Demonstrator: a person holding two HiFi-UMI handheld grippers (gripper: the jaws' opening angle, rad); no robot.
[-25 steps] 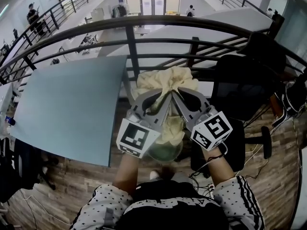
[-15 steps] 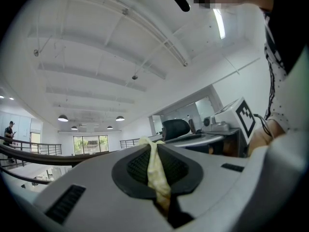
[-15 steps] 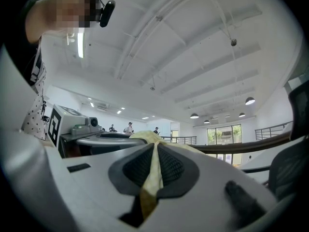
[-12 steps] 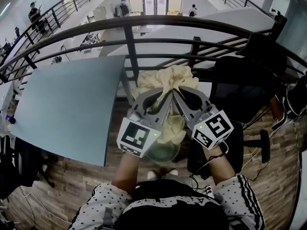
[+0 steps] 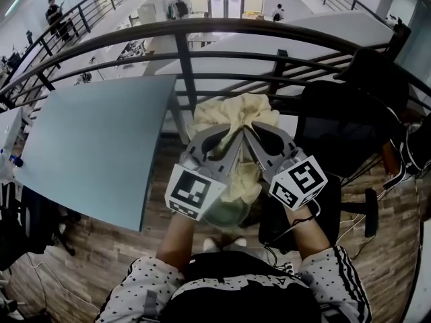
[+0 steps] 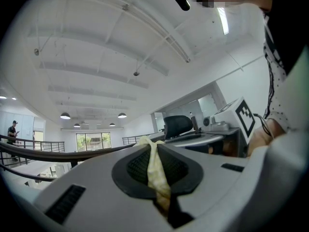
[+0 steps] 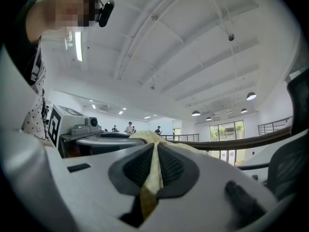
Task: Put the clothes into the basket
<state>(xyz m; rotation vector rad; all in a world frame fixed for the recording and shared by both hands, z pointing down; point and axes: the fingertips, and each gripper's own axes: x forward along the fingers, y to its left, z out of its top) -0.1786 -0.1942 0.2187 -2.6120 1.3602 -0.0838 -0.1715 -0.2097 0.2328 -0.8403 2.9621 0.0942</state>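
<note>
Crumpled pale-yellow garment (image 5: pixel 232 115) hangs bunched in mid-air, lower folds drooping.

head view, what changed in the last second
Little: the table has slid slightly left in the view, so the person has shifted a bit. Nothing grabbed or released. The left gripper and right gripper stay shut on the cloth, in front of the railing.

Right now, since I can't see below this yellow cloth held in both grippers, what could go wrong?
The left gripper and right gripper each pinch only a thin fold of the yellow cloth, so it may slip free. Its loose bulk looks close to the railing and table, where it could snag.
</note>
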